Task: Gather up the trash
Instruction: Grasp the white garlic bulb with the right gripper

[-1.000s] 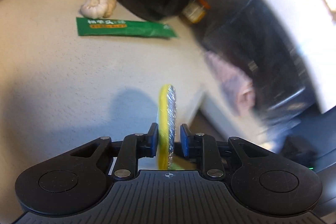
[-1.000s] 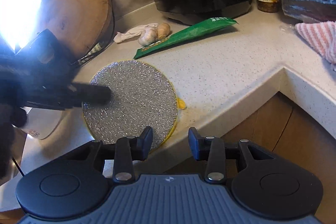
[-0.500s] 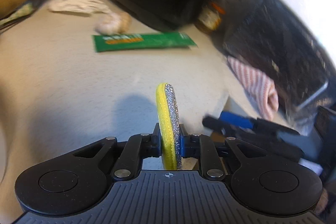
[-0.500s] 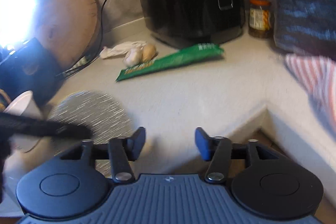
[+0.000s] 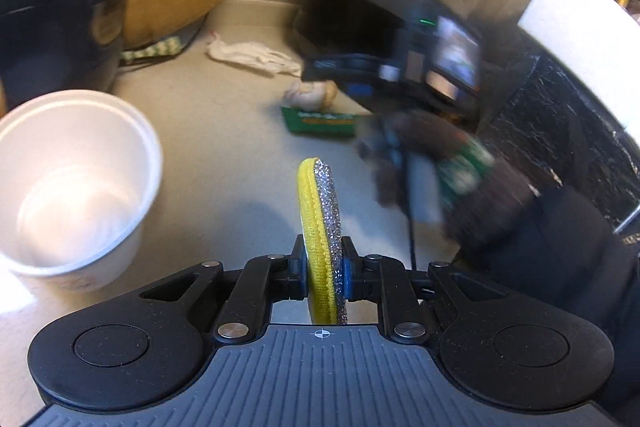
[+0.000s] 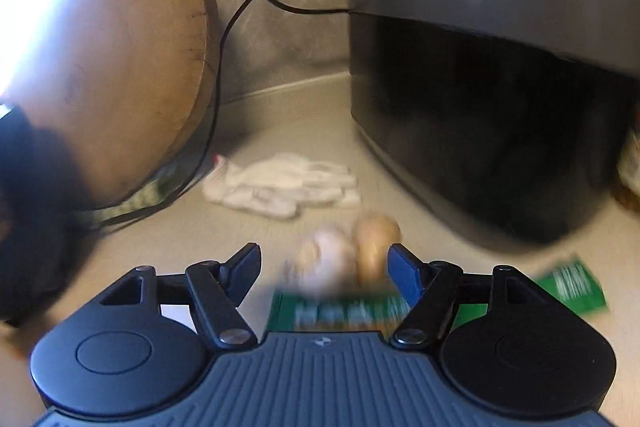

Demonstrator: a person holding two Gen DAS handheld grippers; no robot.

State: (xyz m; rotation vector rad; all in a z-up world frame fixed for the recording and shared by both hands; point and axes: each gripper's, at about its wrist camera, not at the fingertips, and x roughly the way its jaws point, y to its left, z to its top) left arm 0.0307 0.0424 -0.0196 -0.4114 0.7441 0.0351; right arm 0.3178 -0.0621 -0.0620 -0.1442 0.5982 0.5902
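My left gripper (image 5: 323, 259) is shut on a round scrub pad (image 5: 320, 211), yellow on one side and silver on the other, held on edge above the counter. A white cup (image 5: 72, 179) stands to its left. My right gripper (image 6: 324, 267) is open and empty, just above a green packet (image 6: 344, 311) with garlic bulbs (image 6: 352, 251) beyond its fingertips. In the left wrist view the right gripper (image 5: 400, 79) is a blur over the green packet (image 5: 320, 121) and garlic (image 5: 310, 93). A white glove (image 6: 280, 183) lies further back.
A black rice cooker (image 6: 500, 99) stands at the back right with its cord along the wall. A round wooden board (image 6: 120, 75) leans at the back left. A black kettle (image 5: 56, 27) stands behind the cup. A dark glossy surface (image 5: 560, 131) lies right.
My right gripper has moved forward across the counter to the green packet and garlic, staying open. My left gripper has swung left with the pad, bringing the white cup into view.
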